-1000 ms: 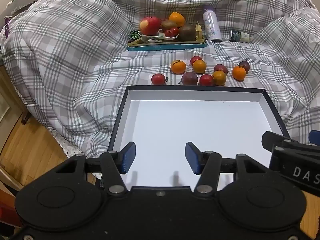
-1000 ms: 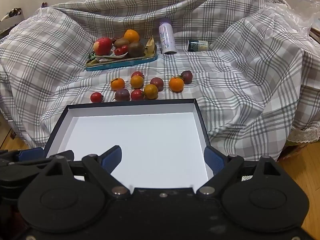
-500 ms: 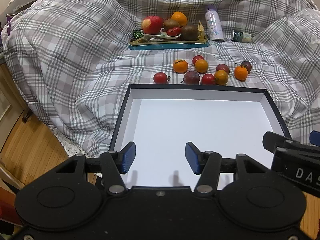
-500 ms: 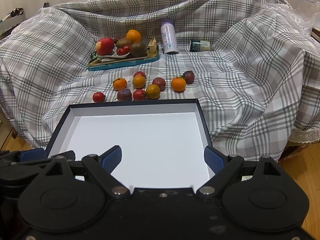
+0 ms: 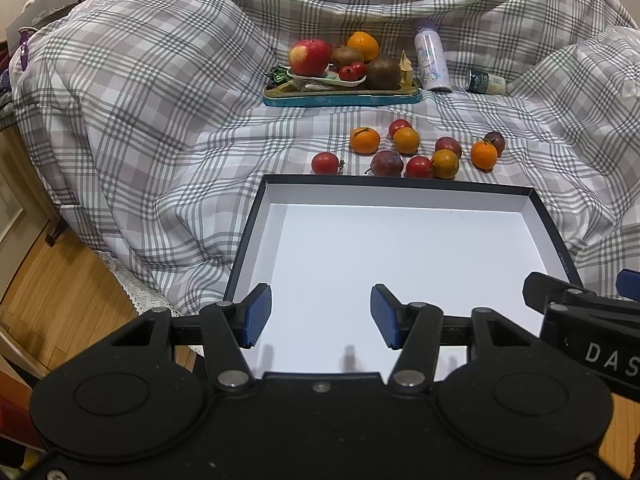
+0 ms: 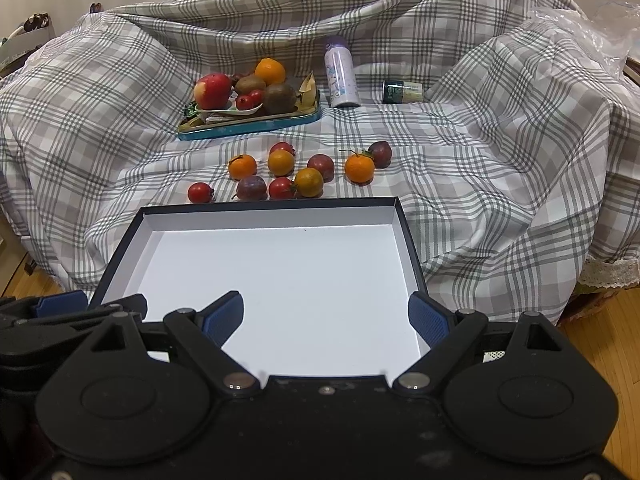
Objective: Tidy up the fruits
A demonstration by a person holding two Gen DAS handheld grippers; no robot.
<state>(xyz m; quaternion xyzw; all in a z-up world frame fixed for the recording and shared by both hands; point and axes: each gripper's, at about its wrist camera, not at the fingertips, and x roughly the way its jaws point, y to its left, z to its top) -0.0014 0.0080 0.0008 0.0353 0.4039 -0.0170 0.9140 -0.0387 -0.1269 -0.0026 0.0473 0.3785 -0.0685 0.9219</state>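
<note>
Both grippers, left gripper (image 5: 320, 322) and right gripper (image 6: 324, 318), hang with jaws spread and empty over the white-lined box (image 5: 400, 196). I'd start with the nearest red tomato (image 5: 325, 163), coming down from above so it doesn't roll on the soft plaid cloth (image 5: 160, 120).

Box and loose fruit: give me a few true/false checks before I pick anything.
1. The box holds no fruit. True.
2. The left claw grips a tomato. False: it is open and holds nothing.
3. The loose fruit lies on the cloth beyond the box. True.
4. The bottle lies on its side. False: it stands upright, right of the tray.
5. The right claw is open. True.
</note>
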